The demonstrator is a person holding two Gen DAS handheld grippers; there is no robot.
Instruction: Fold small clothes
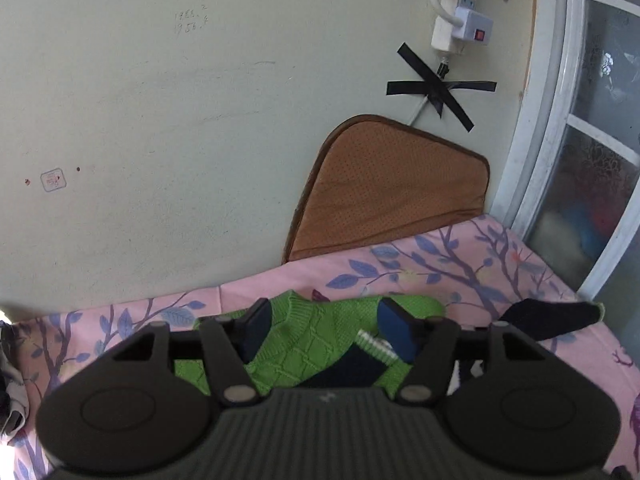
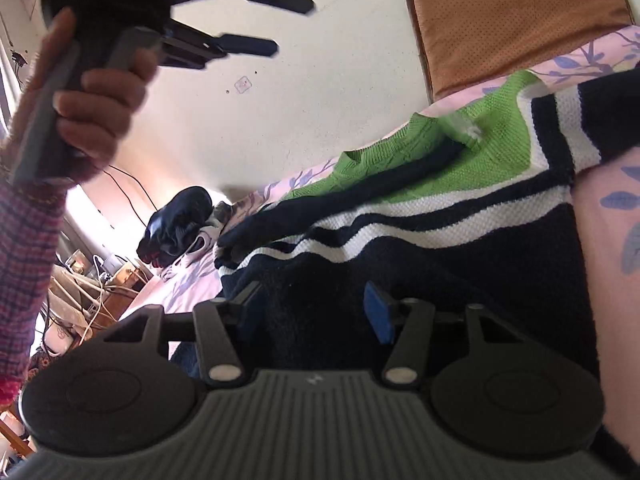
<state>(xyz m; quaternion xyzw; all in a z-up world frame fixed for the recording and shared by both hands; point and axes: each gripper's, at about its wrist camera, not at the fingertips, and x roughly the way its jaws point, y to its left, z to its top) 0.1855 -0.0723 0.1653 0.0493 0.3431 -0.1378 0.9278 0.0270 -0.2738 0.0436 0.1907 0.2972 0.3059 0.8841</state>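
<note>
A small knit sweater, green at the top with white and navy stripes and a navy body [image 2: 460,240], lies flat on the pink leaf-print sheet [image 2: 616,216]. One navy sleeve [image 2: 340,196] is folded across its chest. My right gripper [image 2: 316,312] is open, low over the navy hem. My left gripper [image 1: 324,330] is open and empty, raised above the green collar area [image 1: 308,344]; it also shows in the right wrist view [image 2: 288,24], held high in a hand. A navy sleeve end [image 1: 552,318] sticks out to the right.
A brown perforated cushion [image 1: 384,188] leans on the pale wall [image 1: 160,120] behind the bed. A window frame [image 1: 560,120] stands at right. A power strip [image 1: 456,12] hangs on the wall. Dark clothes [image 2: 176,224] are piled at the bed's far left.
</note>
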